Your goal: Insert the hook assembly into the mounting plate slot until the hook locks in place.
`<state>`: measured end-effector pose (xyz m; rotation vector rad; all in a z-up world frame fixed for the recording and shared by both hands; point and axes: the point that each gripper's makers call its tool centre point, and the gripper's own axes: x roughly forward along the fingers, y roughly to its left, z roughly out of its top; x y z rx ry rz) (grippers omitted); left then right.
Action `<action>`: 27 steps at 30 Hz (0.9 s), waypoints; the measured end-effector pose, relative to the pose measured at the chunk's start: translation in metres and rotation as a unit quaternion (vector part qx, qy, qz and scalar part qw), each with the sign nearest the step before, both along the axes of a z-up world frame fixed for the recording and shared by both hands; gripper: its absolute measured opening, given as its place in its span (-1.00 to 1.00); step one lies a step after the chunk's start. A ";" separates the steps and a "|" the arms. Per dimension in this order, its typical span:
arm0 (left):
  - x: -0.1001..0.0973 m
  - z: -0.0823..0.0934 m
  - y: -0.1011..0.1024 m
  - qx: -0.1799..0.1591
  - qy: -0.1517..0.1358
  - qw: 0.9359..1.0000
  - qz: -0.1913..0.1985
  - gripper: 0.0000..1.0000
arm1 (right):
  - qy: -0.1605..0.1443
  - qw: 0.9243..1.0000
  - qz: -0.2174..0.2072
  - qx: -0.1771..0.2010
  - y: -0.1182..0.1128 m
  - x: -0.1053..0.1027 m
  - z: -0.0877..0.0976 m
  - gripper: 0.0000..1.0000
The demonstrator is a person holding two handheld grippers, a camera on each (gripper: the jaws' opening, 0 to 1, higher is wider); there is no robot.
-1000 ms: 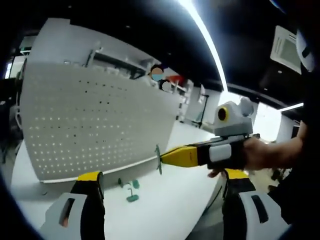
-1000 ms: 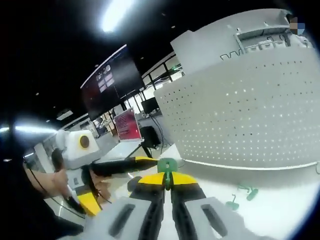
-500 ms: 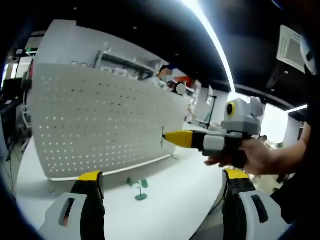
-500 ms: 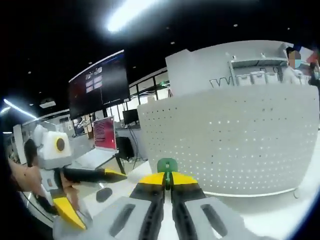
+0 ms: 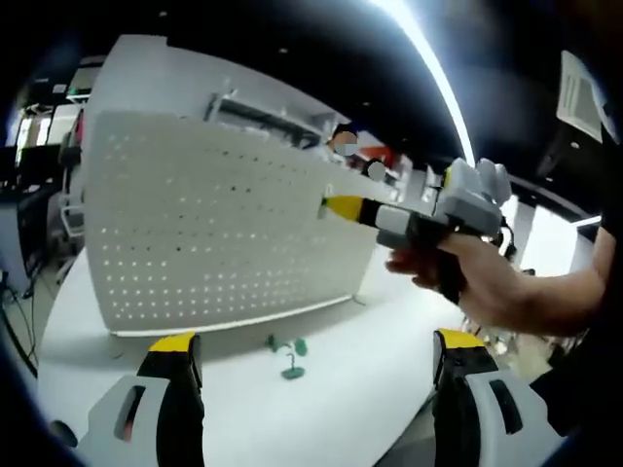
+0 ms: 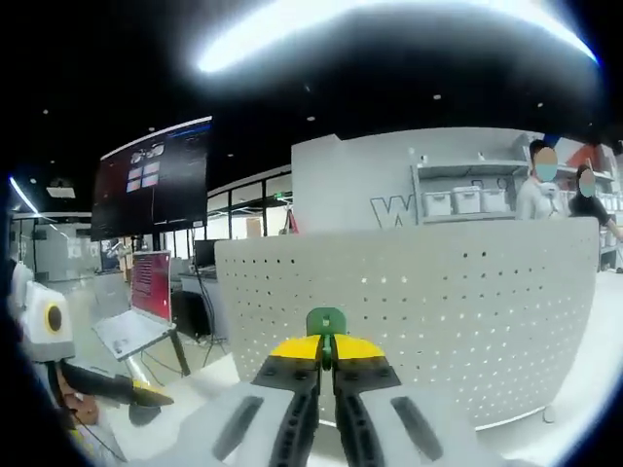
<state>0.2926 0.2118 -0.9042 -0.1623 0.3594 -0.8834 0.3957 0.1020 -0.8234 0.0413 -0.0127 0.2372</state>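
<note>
The white perforated mounting plate (image 5: 214, 233) stands upright on the table and also faces me in the right gripper view (image 6: 419, 311). My right gripper (image 6: 326, 347) is shut on a small green hook piece (image 6: 326, 320), which pokes out past its yellow tips, in front of the plate. In the left gripper view that right gripper (image 5: 343, 207), held by a hand, has its tip up by the plate's upper right part. My left gripper (image 5: 316, 341) stands wide open with nothing between its jaws; it also appears at the far left (image 6: 146, 394).
Two or three loose green hooks (image 5: 290, 352) lie on the white table (image 5: 370, 370) below the plate. A laptop (image 6: 131, 326) and a dark wall screen (image 6: 151, 199) sit at the left. Two people (image 6: 537, 190) stand beyond the plate by shelving.
The right gripper has risen with the green hook, from low near the table up to the plate's upper part. The left gripper stays open; both views have shifted.
</note>
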 end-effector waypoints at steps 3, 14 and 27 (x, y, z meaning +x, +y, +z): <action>0.001 -0.001 0.003 0.001 0.001 1.000 0.004 1.00 | -0.007 1.000 -0.009 -0.001 -0.005 0.010 0.004 -1.00; 0.009 -0.006 0.005 -0.002 0.012 1.000 0.009 1.00 | -0.019 0.998 -0.051 -0.015 -0.031 0.052 0.011 -1.00; 0.014 -0.011 0.005 -0.001 0.021 1.000 0.007 1.00 | -0.034 0.996 -0.082 -0.029 -0.051 0.093 0.025 -1.00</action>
